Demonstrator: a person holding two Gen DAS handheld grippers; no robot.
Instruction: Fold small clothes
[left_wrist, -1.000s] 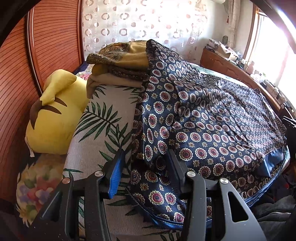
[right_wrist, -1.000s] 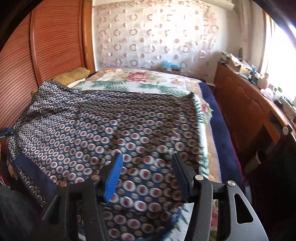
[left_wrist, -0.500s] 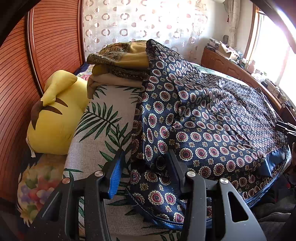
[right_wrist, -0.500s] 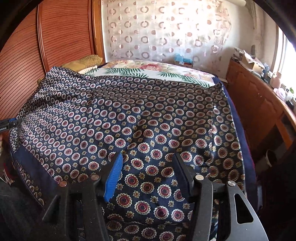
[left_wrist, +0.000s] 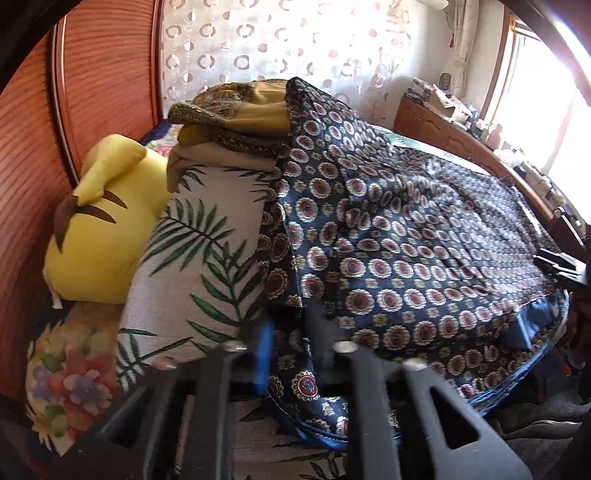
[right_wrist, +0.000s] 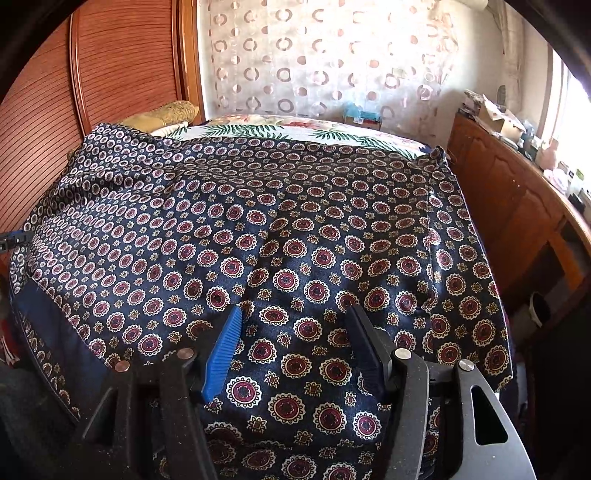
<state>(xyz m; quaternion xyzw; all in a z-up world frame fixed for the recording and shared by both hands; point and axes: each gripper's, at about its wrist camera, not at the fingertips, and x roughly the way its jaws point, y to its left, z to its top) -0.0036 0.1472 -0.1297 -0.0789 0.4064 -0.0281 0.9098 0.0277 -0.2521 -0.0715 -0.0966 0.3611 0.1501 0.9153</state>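
Observation:
A dark blue patterned cloth (left_wrist: 406, 236) with red and white medallions lies spread over the bed; it also fills the right wrist view (right_wrist: 280, 236). My left gripper (left_wrist: 291, 332) has closed on the cloth's near left edge, its jaws narrow with a fold of fabric between them. My right gripper (right_wrist: 295, 332) is open, its fingers resting on the cloth near its front edge. The tip of the right gripper shows at the right edge of the left wrist view (left_wrist: 561, 264).
A yellow plush toy (left_wrist: 99, 229) lies at the left by the wooden headboard (left_wrist: 29, 147). Folded ochre fabric (left_wrist: 240, 114) sits on a palm-leaf bed cover (left_wrist: 192, 251). A wooden dresser (right_wrist: 517, 214) runs along the right.
My left gripper has narrowed from open to pinching the cloth's left edge. My right gripper has moved forward over the cloth and stays open.

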